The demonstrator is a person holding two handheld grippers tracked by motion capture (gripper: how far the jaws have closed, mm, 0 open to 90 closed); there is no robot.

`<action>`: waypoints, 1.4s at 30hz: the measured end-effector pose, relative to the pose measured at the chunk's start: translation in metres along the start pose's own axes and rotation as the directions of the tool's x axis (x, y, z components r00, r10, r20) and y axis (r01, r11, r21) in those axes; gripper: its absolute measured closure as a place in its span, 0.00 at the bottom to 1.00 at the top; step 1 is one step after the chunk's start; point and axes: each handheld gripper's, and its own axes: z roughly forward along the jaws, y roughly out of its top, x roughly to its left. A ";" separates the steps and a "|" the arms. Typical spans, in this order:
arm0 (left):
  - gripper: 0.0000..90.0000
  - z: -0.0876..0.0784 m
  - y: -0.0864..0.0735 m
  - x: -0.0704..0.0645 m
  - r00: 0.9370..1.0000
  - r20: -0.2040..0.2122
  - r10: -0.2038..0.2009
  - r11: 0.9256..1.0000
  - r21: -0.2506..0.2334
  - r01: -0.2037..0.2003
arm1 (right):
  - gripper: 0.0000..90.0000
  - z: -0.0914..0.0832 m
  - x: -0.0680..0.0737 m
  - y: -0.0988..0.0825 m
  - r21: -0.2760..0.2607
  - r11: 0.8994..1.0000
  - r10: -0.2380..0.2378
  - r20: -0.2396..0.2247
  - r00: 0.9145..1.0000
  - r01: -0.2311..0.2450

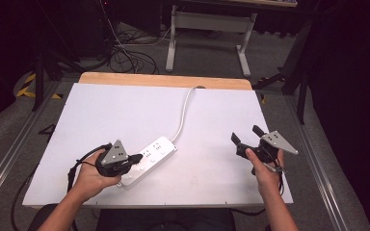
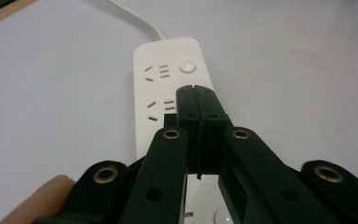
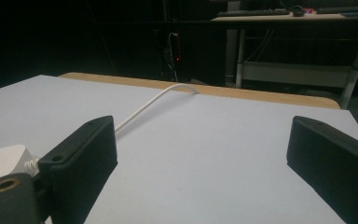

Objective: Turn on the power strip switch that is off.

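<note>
A white power strip (image 1: pixel 150 158) lies near the front left of the white table (image 1: pixel 106 110), and its white cord (image 1: pixel 183 113) runs toward the far edge. My left gripper (image 1: pixel 136 158) is shut and hovers over the strip's near half. In the left gripper view its closed tips (image 2: pixel 196 89) sit above the power strip (image 2: pixel 161 79), just short of a round button (image 2: pixel 188 66), with nothing between the jaws. My right gripper (image 1: pixel 247 136) is open at the front right, apart from the strip. The right gripper view has its jaws wide (image 3: pixel 205 154), the strip's end (image 3: pixel 2 161) and the cord (image 3: pixel 144 107) at the left.
A wooden strip (image 1: pixel 166 80) edges the table's far side. Behind it stand a white desk frame (image 1: pixel 207 24) and loose cables on the floor (image 1: pixel 125 55). Metal rails (image 1: pixel 9 154) run along both sides of the table.
</note>
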 end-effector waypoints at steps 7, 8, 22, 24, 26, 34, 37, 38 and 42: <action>1.00 0.016 -0.003 -0.003 0.999 0.038 -0.016 0.997 0.079 0.013 | 0.10 0.000 0.001 0.000 0.001 1.000 -0.002 0.002 1.000 0.002; 1.00 0.017 -0.003 -0.003 0.999 0.040 -0.016 0.996 0.089 0.012 | 0.10 0.000 0.001 0.000 0.000 1.000 0.000 0.003 1.000 0.000; 1.00 0.021 -0.005 -0.002 0.997 0.056 -0.044 0.993 0.109 0.038 | 0.10 0.000 0.000 0.000 0.009 1.000 0.006 0.003 1.000 -0.006; 1.00 0.022 -0.006 -0.002 0.997 0.055 -0.053 0.993 0.107 0.047 | 0.10 0.000 0.000 0.000 0.009 1.000 0.006 0.002 1.000 -0.006; 1.00 0.022 -0.006 -0.002 0.997 0.054 -0.054 0.993 0.106 0.048 | 0.10 0.000 0.000 0.000 0.009 1.000 0.004 0.003 1.000 -0.004; 1.00 0.023 -0.006 -0.004 0.998 0.039 -0.047 0.993 0.114 0.042 | 0.11 -0.001 -0.001 0.000 0.004 1.000 0.015 0.004 1.000 -0.015; 1.00 0.024 -0.007 -0.004 0.997 0.037 -0.062 0.992 0.112 0.057 | 0.11 -0.001 -0.001 0.001 0.001 1.000 0.019 0.003 1.000 -0.019; 1.00 0.024 -0.007 -0.004 0.997 0.037 -0.062 0.992 0.112 0.057 | 0.11 -0.001 -0.001 0.001 0.000 1.000 0.021 0.003 1.000 -0.021; 1.00 0.025 -0.006 -0.005 0.998 0.024 -0.064 0.992 0.114 0.060 | 0.11 -0.002 -0.001 0.001 -0.003 1.000 0.022 0.005 1.000 -0.022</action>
